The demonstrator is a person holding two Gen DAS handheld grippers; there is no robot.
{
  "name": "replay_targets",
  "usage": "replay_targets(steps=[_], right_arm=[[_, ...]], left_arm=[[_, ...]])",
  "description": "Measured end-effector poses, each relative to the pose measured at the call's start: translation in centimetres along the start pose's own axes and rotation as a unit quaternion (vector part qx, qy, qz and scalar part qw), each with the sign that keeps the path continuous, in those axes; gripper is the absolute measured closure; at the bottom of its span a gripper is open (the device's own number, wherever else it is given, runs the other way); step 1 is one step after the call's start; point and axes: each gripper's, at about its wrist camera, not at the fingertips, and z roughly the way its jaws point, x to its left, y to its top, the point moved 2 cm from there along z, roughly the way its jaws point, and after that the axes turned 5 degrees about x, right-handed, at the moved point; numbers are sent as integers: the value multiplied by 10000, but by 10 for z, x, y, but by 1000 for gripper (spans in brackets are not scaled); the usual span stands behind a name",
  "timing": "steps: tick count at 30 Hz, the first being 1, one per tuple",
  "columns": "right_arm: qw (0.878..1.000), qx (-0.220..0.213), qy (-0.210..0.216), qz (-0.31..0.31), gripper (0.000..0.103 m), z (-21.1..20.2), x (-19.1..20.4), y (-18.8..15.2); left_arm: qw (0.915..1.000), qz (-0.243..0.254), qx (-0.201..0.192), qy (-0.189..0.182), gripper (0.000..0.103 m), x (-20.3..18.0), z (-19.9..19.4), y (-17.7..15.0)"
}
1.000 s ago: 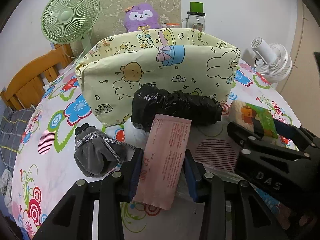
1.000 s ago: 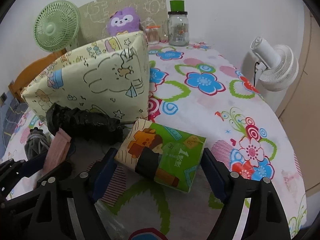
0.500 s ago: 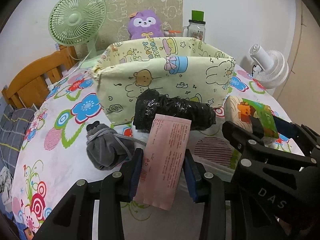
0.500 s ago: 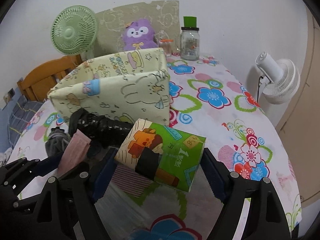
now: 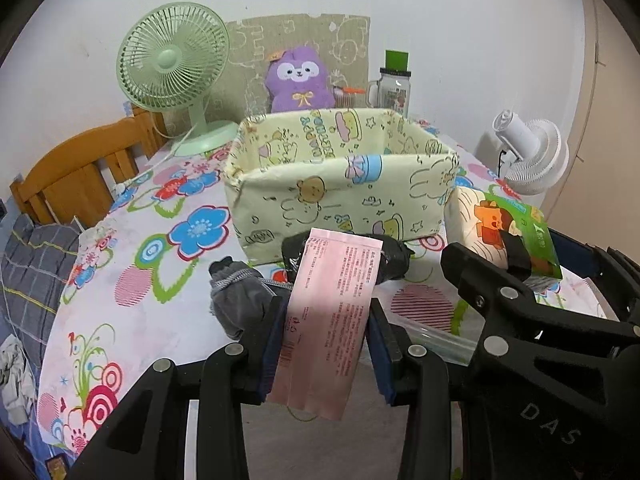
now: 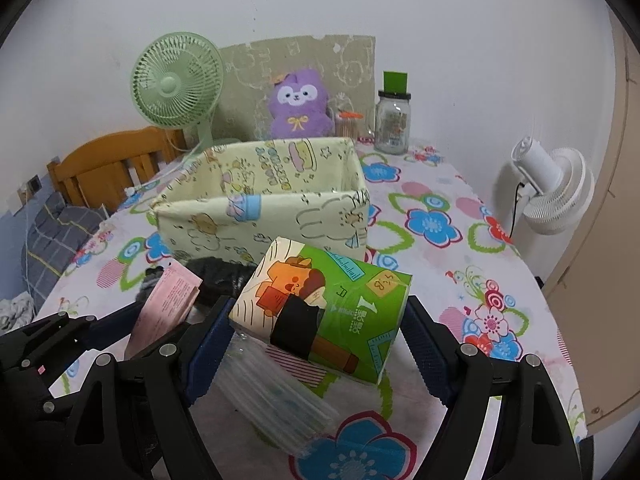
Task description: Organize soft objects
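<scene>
My left gripper [image 5: 326, 320] is shut on a pink packet [image 5: 332, 316] and holds it above the table. My right gripper [image 6: 320, 320] is shut on a green tissue pack [image 6: 324, 312], also lifted; the pack shows in the left wrist view [image 5: 504, 232]. A pale yellow cartoon-print fabric box [image 5: 340, 184] stands open ahead; it also shows in the right wrist view [image 6: 260, 204]. A black plastic roll [image 5: 396, 260] and a grey drawstring pouch [image 5: 240, 300] lie on the table in front of the box.
A green fan [image 5: 172, 68], a purple plush [image 5: 300, 80] and a glass jar [image 5: 394, 84] stand behind the box. A white fan [image 5: 532, 156] is at the right. A wooden chair [image 5: 80, 168] is left. A clear plastic pack [image 6: 276, 392] lies under the right gripper.
Both grippers have risen and pulled back with their packs held. The box's open top has come into view.
</scene>
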Motion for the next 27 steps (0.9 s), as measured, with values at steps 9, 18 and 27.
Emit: replay_targets(steps=[9, 18, 27], right_arm=[[9998, -171, -44, 8, 19, -19, 6, 9], [9993, -352, -130, -1, 19, -36, 8, 23], [9987, -476, -146, 50, 19, -44, 8, 41]], left_arm=[[9998, 29, -199, -15, 63, 4, -18, 7], [9993, 63, -376, -55, 63, 5, -33, 22], [9986, 110, -519, -57, 63, 7, -41, 39]])
